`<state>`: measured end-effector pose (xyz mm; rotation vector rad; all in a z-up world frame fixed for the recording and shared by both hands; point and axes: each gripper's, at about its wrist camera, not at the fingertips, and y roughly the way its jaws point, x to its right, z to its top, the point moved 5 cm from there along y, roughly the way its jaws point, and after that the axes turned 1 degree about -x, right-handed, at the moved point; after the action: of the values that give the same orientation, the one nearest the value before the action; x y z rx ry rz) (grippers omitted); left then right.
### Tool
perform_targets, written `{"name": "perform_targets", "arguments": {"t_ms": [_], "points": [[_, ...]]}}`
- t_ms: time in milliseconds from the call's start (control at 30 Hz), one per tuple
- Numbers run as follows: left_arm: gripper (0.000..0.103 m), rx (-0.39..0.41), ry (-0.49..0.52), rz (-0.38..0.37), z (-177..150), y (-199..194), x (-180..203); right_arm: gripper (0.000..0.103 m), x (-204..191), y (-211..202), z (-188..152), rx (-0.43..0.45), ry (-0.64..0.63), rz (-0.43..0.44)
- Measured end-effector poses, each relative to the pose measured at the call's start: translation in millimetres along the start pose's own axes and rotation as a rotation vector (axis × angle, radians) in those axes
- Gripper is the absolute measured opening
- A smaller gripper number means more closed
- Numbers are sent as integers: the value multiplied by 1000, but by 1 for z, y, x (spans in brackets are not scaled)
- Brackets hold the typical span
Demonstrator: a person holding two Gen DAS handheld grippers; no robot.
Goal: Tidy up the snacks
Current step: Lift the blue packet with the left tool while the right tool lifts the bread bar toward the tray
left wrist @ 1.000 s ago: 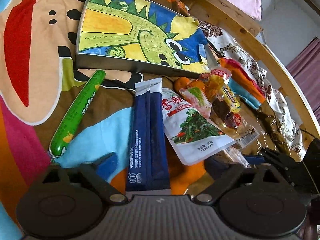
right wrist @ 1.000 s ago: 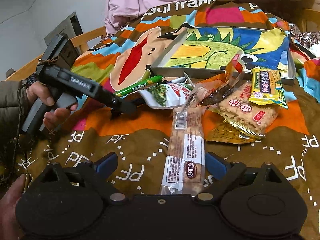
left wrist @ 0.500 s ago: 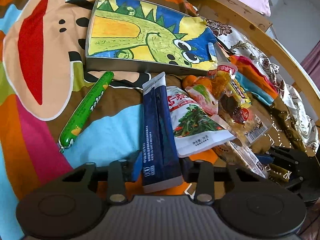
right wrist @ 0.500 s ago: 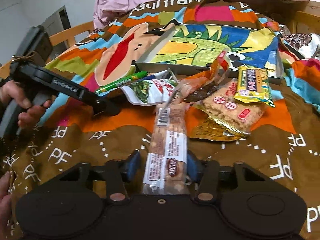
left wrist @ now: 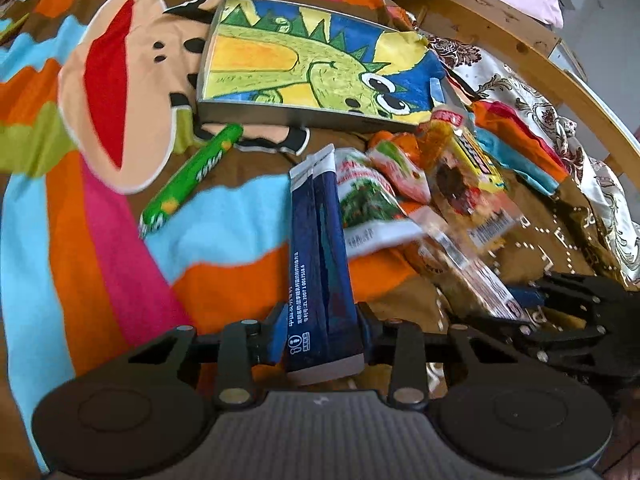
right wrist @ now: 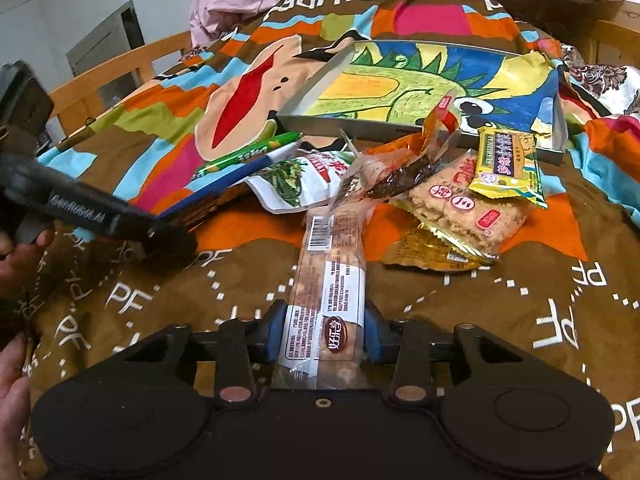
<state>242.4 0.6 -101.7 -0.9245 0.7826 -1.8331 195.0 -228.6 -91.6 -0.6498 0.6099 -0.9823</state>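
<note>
While both grippers tilt steeply down over the bed, each has just been closing on a snack; the left gripper (left wrist: 320,330) has its blue pads pressed against the near end of a dark blue sachet pack (left wrist: 320,256), whose far end reaches toward the pile, and the right gripper (right wrist: 324,334) clamps the near end of a long clear-wrapped biscuit bar (right wrist: 328,272) bearing a barcode and a brown oval logo; in the right wrist view a hand (right wrist: 20,252) grips the handle of the left gripper, whose black arm carries pale lettering too small to read surely. The remaining snacks lie heaped just before a shallow grey box (right wrist: 558,136) lined with a green dinosaur drawing: a white pouch picturing greens (right wrist: 300,182), a green sausage stick (left wrist: 192,176) lying alone to the left, a yellow packet (right wrist: 508,164) resting on a rice-cake pack (right wrist: 468,212), and a gold wrapper (right wrist: 432,254) under it. The patterned blanket (right wrist: 540,320) reads "paul frank" at its far edge and "PF" repeatedly nearby; open blanket spreads left of the sausage and right of the pile, while a wooden bed rail (left wrist: 520,46) bounds the far right side.
</note>
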Motion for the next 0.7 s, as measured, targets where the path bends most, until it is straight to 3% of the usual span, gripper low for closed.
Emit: {"name": "perform_targets", "arguments": {"t_ms": [300,533,700], "points": [[40,-37,55,56,-29,-12,21,46,-1,1,-3,-8,1,14],[67,-2,-25,5,-19,-8,13,53,-1,5,-1,5,16,35],[68,31,-114,2,-10,3,3,54,0,5,2,29,21,33]]}}
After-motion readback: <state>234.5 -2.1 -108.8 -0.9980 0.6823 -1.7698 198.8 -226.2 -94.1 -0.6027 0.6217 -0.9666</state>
